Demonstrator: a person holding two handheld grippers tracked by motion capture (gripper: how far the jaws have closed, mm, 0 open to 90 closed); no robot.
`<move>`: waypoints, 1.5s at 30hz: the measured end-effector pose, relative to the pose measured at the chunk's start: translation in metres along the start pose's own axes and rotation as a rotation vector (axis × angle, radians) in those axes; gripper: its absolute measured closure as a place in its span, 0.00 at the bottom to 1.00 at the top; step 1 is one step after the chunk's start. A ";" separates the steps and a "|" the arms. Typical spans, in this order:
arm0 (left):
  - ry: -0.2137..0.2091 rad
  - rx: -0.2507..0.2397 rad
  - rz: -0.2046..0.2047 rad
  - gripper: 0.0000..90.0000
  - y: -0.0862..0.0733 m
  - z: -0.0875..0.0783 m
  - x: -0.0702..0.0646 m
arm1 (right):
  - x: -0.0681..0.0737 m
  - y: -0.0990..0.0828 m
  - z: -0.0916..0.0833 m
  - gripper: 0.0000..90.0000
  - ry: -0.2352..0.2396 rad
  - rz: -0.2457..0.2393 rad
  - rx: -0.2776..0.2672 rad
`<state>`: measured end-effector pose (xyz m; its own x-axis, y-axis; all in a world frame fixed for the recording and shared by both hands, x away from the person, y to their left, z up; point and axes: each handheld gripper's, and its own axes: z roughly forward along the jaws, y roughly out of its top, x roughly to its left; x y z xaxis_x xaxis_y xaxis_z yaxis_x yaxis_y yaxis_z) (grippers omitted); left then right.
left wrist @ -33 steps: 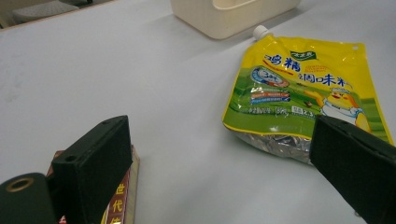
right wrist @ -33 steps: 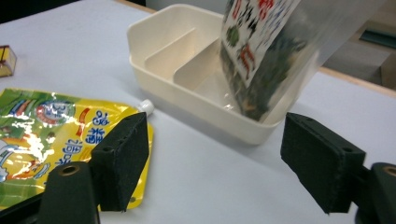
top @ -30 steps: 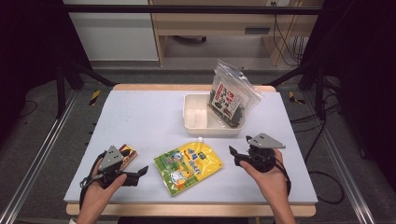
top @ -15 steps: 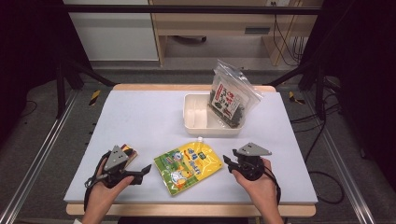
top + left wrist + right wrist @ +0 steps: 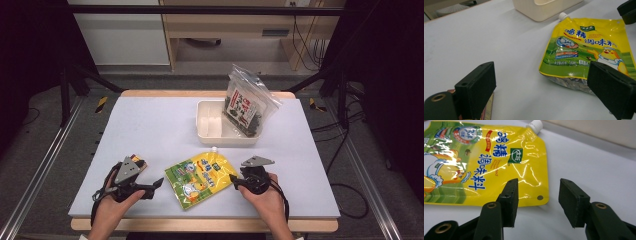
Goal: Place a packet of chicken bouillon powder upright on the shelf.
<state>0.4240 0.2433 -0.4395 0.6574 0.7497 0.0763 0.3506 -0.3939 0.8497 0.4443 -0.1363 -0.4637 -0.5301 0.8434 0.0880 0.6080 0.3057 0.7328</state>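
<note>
Item: glossy yellow-green spouted foil pouch (image 5: 199, 180), lying flat on the pale worktop (image 5: 150, 130), just in front of the cream plastic tray (image 5: 210, 131); likely soft, slippery, fairly light; best taken at the flat sealed corner edge. Right hand-held gripper (image 5: 537, 202): half open, jaws just reopening slightly, empty, beside that corner. Left hand-held gripper (image 5: 544, 92): wide, empty, at the pouch's opposite side.

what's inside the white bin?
The white bin holds a clear bag of dark seaweed snack, upright and leaning over its right end. The left part looks empty. The floor under the bag is hidden.
</note>
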 end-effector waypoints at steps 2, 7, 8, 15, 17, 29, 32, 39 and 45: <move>-0.002 0.005 0.006 0.09 0.000 0.001 0.000 | 0.000 -0.002 0.003 0.55 0.010 0.002 0.013; -0.005 0.008 0.006 0.09 0.000 0.001 0.000 | -0.001 -0.003 0.006 0.54 0.017 0.015 0.032; -0.006 0.008 0.004 0.09 0.000 0.001 0.000 | -0.001 -0.003 0.007 0.54 0.016 0.014 0.033; -0.010 0.009 0.003 0.09 0.000 0.001 0.000 | 0.000 -0.004 0.009 0.54 0.030 0.025 0.043; -0.009 0.008 0.002 0.09 0.000 0.002 0.000 | -0.001 -0.004 0.010 0.54 0.028 0.026 0.044; -0.010 0.009 0.002 0.09 0.000 0.001 0.000 | 0.000 -0.004 0.008 0.54 0.024 0.035 0.037; -0.011 0.009 0.004 0.09 0.000 0.002 -0.001 | 0.000 -0.004 0.009 0.53 0.027 0.039 0.043; -0.013 0.009 0.003 0.09 0.000 0.002 -0.001 | 0.003 -0.004 0.011 0.52 0.042 0.039 0.051; -0.012 0.006 0.000 0.09 0.000 0.002 -0.001 | 0.004 -0.003 0.009 0.52 0.039 0.049 0.035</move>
<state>0.4245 0.2415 -0.4407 0.6653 0.7433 0.0705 0.3544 -0.3975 0.8464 0.4458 -0.1297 -0.4711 -0.5216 0.8399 0.1498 0.6538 0.2807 0.7026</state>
